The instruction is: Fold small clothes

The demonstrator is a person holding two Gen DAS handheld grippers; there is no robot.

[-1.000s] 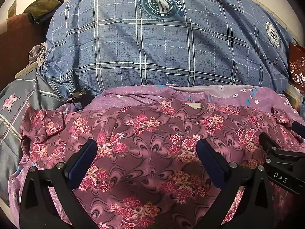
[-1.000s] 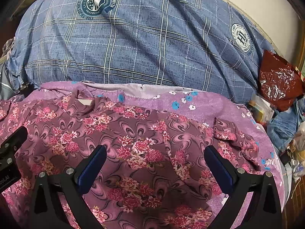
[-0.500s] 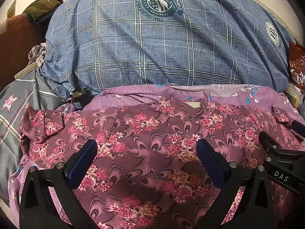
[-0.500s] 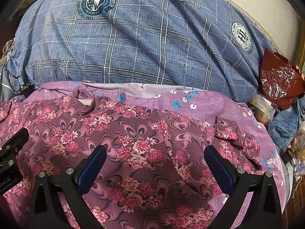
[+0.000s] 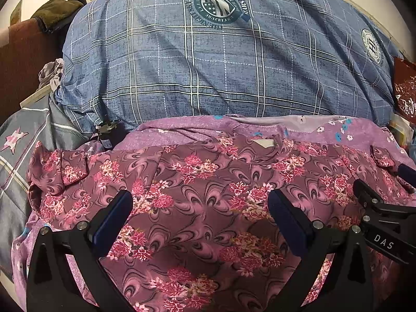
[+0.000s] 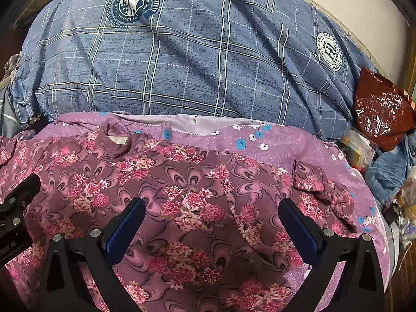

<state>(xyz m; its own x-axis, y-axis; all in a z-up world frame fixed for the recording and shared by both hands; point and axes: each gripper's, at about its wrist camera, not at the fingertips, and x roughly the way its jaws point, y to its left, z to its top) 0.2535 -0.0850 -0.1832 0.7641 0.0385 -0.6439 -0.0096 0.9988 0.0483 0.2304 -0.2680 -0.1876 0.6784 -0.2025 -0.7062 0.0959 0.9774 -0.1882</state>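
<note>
Two claws are in view, one per wrist camera. The left claw (image 5: pixel 199 208) has its jaws spread wide with nothing between the blue pads; only floral cloth shows in the gap. The right claw (image 6: pixel 212 214) is equally wide open and grips nothing. Part of the right claw's frame also appears at the right edge of the left wrist view, and part of the left claw's frame at the left edge of the right wrist view.

One floral shirt (image 5: pixel 208 195) lies spread flat directly beneath both claws. Its near hem is cut off by the lower frame edge. One sleeve (image 5: pixel 52 171) is bunched on the left side of the shirt, one sleeve (image 6: pixel 309 179) on the right. One pale neck label (image 5: pixel 262 143) sits at the shirt's far edge.

One lilac garment (image 6: pixel 286 143) with small blue and white flowers lies under the shirt, projecting past its far and right edges; most of it is hidden.

Beyond the shirt rises one blue checked quilt (image 5: pixel 221 65) bearing two round emblems. Right of the quilt sits one dark red plastic bag (image 6: pixel 382 111); the items below the bag are hard to make out.
</note>
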